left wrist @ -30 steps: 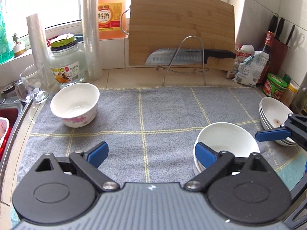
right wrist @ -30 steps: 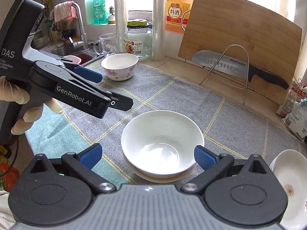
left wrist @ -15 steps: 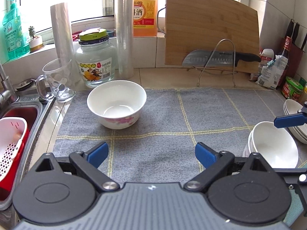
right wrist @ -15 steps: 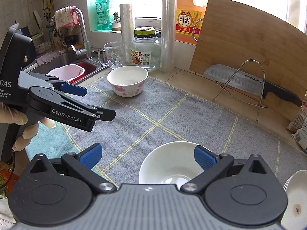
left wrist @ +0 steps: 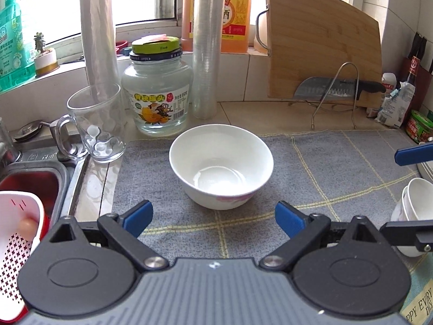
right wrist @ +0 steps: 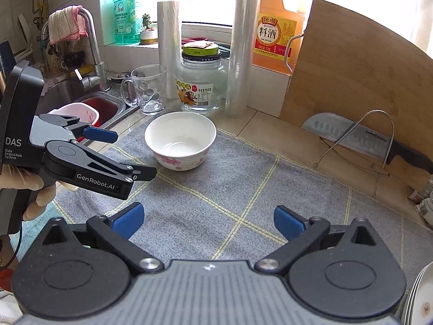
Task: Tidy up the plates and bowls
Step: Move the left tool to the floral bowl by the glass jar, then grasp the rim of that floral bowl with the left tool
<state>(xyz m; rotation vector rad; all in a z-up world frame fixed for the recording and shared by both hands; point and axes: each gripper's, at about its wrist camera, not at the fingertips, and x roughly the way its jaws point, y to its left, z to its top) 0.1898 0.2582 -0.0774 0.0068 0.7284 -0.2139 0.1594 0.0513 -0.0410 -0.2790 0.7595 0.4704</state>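
The white ceramic bowl with pink flowers [left wrist: 220, 166] sits upright on the grey checked cloth [left wrist: 324, 162], just ahead of the left hand-held gripper [left wrist: 213, 216], whose jaws are spread and empty. The right hand-held gripper [right wrist: 208, 220] is spread too. A careless reach could knock the nearby clear glass mug [left wrist: 94, 124] over.

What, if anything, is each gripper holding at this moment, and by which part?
Nothing is held. The left gripper stands open with the flowered bowl ahead of its pads, untouched. The right gripper is open too, over bare grey cloth.
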